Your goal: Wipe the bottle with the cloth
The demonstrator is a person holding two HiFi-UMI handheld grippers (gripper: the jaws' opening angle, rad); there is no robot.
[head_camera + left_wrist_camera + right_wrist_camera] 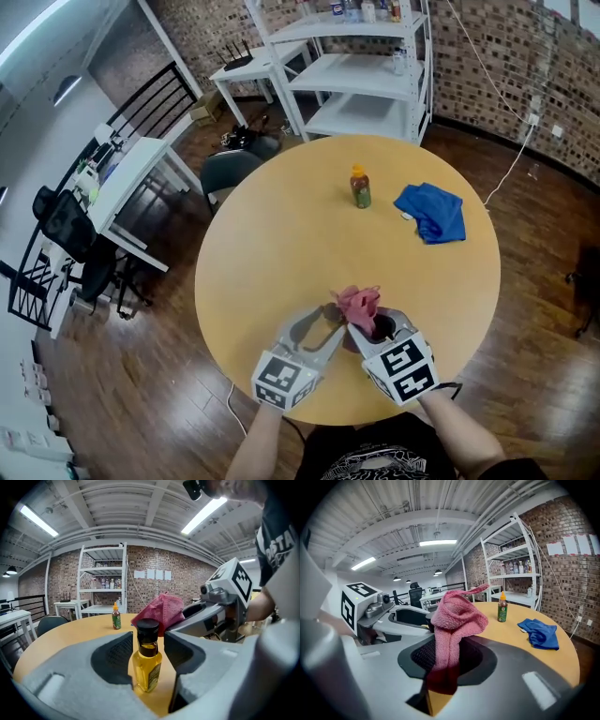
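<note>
A small bottle of yellow oil [147, 663] with a black cap stands on the round wooden table [272, 253] near its front edge. My left gripper [147, 641] is open around it, with a gap between each pad and the glass. In the head view the left gripper [330, 321] sits beside the right gripper [361, 323]. The right gripper [445, 663] is shut on a pink cloth [457, 616], which bunches above its jaws. The pink cloth [161, 611] hangs just behind the bottle's cap and hides the bottle in the head view.
A second bottle [360, 187] with an orange cap and green label stands at the far side of the table, next to a crumpled blue cloth [431, 211]. White shelving [366, 66] and a dark chair [230, 169] stand beyond the table; desks line the left.
</note>
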